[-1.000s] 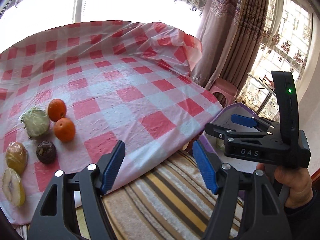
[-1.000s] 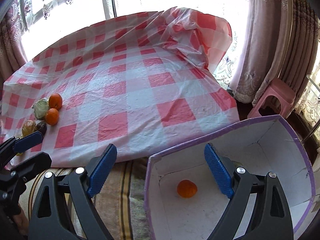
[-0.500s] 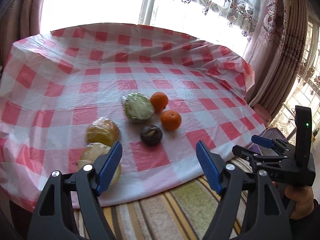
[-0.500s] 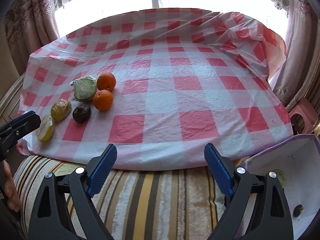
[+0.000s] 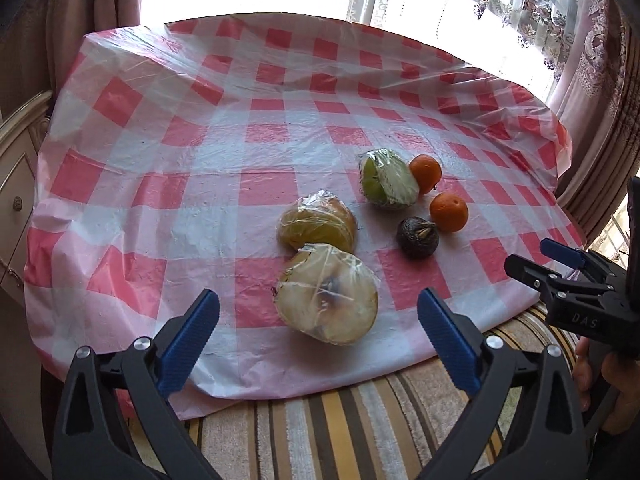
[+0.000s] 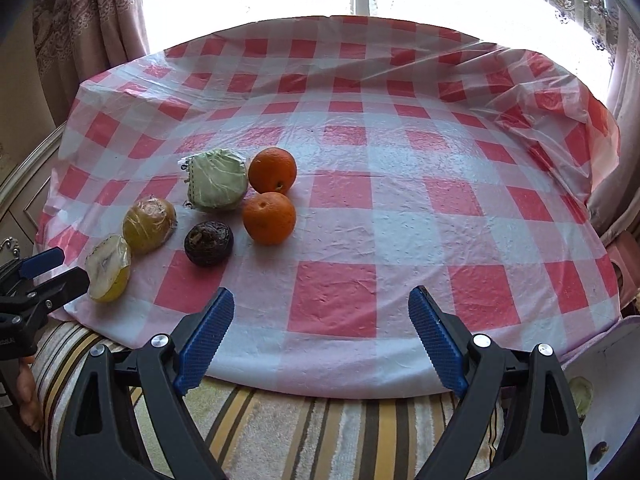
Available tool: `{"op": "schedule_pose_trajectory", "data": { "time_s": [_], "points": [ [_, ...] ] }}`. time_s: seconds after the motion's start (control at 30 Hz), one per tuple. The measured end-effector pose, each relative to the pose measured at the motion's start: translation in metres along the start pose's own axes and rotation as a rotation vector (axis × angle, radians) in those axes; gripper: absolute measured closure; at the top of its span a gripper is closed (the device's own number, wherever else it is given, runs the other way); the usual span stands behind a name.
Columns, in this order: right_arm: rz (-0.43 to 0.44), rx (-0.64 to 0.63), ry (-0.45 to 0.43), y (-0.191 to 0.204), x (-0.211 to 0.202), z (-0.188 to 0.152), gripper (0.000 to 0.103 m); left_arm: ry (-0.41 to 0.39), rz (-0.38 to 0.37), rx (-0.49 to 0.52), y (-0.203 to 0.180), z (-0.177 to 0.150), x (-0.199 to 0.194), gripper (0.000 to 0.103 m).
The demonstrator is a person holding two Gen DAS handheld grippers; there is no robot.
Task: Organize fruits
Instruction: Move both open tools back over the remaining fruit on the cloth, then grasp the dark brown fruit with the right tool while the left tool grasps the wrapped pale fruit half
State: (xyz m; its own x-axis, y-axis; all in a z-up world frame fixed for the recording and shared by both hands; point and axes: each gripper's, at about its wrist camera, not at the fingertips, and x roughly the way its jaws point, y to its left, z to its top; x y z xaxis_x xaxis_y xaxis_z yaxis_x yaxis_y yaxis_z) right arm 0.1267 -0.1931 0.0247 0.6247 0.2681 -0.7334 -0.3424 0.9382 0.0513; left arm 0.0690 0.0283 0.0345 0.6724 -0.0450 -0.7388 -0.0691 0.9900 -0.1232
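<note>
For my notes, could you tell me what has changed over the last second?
Both tongs swung from the white bin toward the fruit; the left tongs are opening around the wrapped cut fruit, not touching. The right tongs are open, empty. The fruit hasn't moved.

"DAS" — white letters — on the right hand-held gripper (image 5: 560, 264).

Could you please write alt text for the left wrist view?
Six fruits lie on a red-and-white checked plastic tablecloth: nearest, a film-wrapped cut pear half sits ahead of the empty left gripper, its blue fingers opening. The right gripper shows at the right edge.
</note>
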Motion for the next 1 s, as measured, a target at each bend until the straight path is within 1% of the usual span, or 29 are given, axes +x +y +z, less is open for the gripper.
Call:
{"op": "schedule_pose_trajectory", "data": {
  "time_s": [0.1,0.2,0.43,0.5,0.57,0.63,0.7,0.73,0.8,0.87,0.93,1.0],
  "points": [
    [0.019,-0.031,0.008,0.015,0.008,0.005,0.016,0.039,0.001,0.016,-0.003,-0.001,0.012,0.003],
    [0.037,-0.046,0.014,0.026,0.016,0.010,0.016,0.061,0.000,0.025,-0.004,-0.001,0.020,0.003],
    [0.069,-0.060,0.037,0.045,0.031,0.018,0.017,0.068,0.021,0.064,-0.008,0.001,0.029,0.005],
    [0.081,-0.060,0.043,0.049,0.034,0.019,0.017,0.078,0.021,0.065,-0.008,0.000,0.033,0.014],
    [0.091,-0.066,0.053,0.053,0.038,0.021,0.021,0.090,0.020,0.058,-0.006,-0.001,0.036,0.027],
    [0.099,-0.069,0.059,0.057,0.041,0.022,0.023,0.089,0.011,0.056,-0.006,-0.002,0.037,0.030],
    [0.113,-0.067,0.065,0.059,0.044,0.023,0.026,0.080,0.014,0.065,-0.008,-0.003,0.036,0.037],
    [0.121,-0.064,0.069,0.060,0.046,0.023,0.028,0.074,0.017,0.070,-0.009,-0.003,0.036,0.042],
    [0.132,-0.063,0.078,0.063,0.051,0.025,0.031,0.063,0.038,0.067,-0.009,-0.004,0.035,0.042],
    [0.143,-0.066,0.087,0.066,0.054,0.026,0.037,0.056,0.044,0.062,-0.009,-0.005,0.034,0.043],
    [0.152,-0.073,0.093,0.070,0.057,0.027,0.040,0.050,0.054,0.058,-0.008,-0.006,0.033,0.043],
    [0.158,-0.072,0.089,0.072,0.058,0.028,0.040,0.045,0.058,0.053,-0.007,-0.006,0.032,0.043]
  ]
}}
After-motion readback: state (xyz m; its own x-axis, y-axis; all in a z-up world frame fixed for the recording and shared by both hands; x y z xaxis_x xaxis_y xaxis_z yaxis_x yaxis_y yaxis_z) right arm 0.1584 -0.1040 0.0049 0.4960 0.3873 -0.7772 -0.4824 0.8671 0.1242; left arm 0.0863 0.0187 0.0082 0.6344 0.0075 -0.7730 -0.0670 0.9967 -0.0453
